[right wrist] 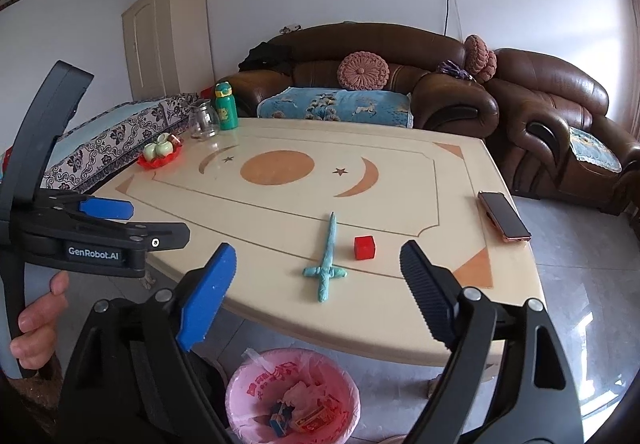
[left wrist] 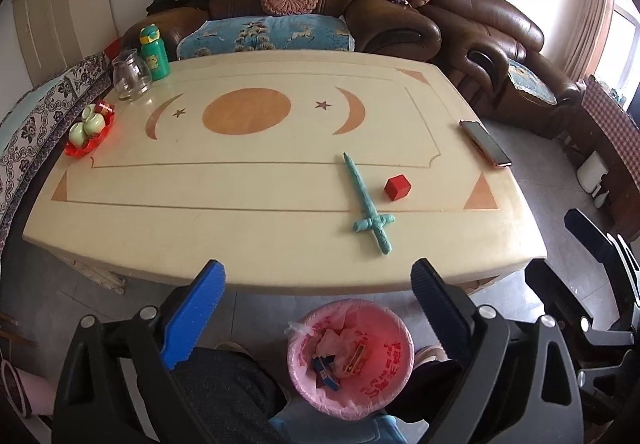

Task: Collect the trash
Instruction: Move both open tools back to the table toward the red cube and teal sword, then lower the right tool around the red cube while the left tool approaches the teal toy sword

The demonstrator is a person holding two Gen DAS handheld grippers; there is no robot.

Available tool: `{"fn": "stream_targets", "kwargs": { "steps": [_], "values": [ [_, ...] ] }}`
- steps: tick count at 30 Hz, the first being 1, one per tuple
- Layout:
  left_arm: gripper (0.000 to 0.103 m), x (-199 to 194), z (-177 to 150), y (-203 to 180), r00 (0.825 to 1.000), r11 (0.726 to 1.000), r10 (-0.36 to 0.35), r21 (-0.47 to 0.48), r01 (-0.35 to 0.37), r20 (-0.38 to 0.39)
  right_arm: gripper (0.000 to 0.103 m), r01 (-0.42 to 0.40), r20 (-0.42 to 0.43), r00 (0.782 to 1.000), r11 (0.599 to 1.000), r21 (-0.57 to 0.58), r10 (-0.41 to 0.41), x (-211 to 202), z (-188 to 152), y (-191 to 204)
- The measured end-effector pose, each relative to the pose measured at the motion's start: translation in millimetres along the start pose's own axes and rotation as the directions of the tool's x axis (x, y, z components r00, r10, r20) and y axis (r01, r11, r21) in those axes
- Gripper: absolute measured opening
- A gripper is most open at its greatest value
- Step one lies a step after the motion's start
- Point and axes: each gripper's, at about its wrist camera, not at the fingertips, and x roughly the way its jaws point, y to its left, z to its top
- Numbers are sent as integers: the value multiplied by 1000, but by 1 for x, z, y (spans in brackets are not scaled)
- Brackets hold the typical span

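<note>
Both my grippers gape wide, empty.
Left gripper (left wrist: 318, 298) and right gripper (right wrist: 318, 294) hang over the pink-lined round trash bin (left wrist: 394, 380) beside the cream table (left wrist: 248, 228).

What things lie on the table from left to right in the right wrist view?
Red tray of green cups → glass jar → green bottle → teal toy sword → red cube → phone.

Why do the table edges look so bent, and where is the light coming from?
Left wrist view: the fisheye lens bows the table edge and darkens the corners; daylight enters from the window at right. Right wrist view: same bending; the far wall is washed out bright at right, and the floor tiles show glare. Both are reasonably sharp.
</note>
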Motion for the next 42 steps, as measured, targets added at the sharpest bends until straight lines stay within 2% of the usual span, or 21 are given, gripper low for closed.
{"fn": "stream_targets", "kwargs": {
  "steps": [8, 13, 25, 32, 36, 42],
  "values": [
    [92, 21, 15, -7, 1000, 1000, 16, 16, -16, -6, 82, 9, -15, 1000, 1000, 6, -9, 21, 2, -15],
    [92, 41, 27, -11, 1000, 999, 22, 23, -22, -20, 82, 11, -44, 999, 1000, 12, -11, 49, -2, -26],
    [92, 130, 73, -12, 994, 1000, -2, -28, -2, -113, 82, -18, -117, 993, 998, 52, 24, 138, -16, -57],
    [92, 184, 97, -19, 980, 998, -49, -45, 41, -190, 82, -30, -166, 985, 997, 71, 41, 187, -24, -72],
    [92, 216, 109, -30, 972, 999, -49, -34, 43, -229, 82, -41, -196, 979, 996, 80, 56, 210, -26, -77],
    [91, 259, 121, -37, 951, 997, -70, -61, 54, -301, 82, -38, -239, 969, 996, 81, 56, 238, -29, -82]
  ]
}}
